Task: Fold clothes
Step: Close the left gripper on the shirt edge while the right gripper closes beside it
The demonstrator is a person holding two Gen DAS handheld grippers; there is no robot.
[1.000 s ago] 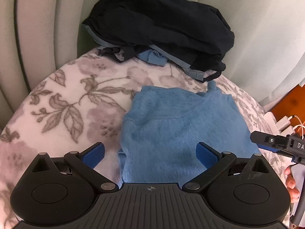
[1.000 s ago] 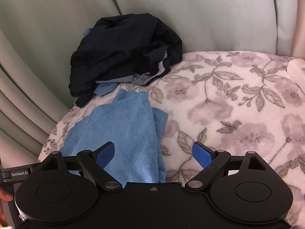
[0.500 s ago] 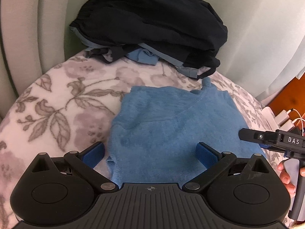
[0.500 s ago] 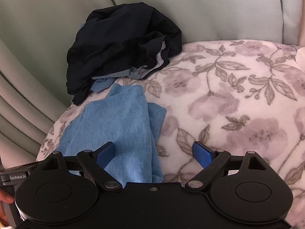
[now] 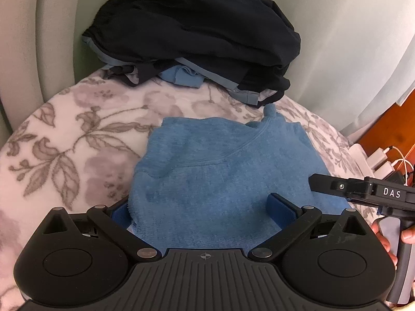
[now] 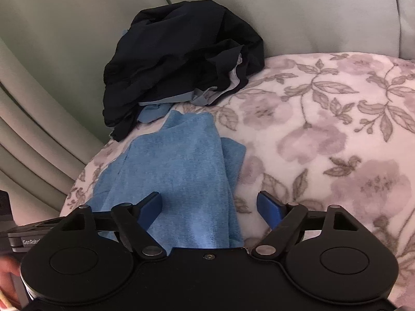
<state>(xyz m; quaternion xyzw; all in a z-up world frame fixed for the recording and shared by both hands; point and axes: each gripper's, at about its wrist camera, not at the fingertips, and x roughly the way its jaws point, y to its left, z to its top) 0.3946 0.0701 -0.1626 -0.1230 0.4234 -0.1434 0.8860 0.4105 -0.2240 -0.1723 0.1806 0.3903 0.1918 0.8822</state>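
A blue fleece garment (image 5: pixel 220 171) lies partly folded on the floral blanket (image 5: pixel 64 142); it also shows in the right wrist view (image 6: pixel 179 160). My left gripper (image 5: pixel 199 207) is open, its jaws straddling the garment's near edge. My right gripper (image 6: pixel 210 207) is open over the garment's near right edge; its body shows at the right of the left wrist view (image 5: pixel 363 191). A pile of dark clothes (image 5: pixel 197 33) lies behind the blue garment against the cushion, also in the right wrist view (image 6: pixel 181 59).
Pale green cushions (image 6: pixel 298 7) back the blanket. White chargers and cables (image 5: pixel 381 160) sit at the far right by an orange-brown surface. The floral blanket (image 6: pixel 337 129) stretches to the right of the garment.
Both grippers have moved forward and lower over the blue garment. The left gripper's jaws now straddle its near edge. The right gripper's jaws have narrowed slightly.
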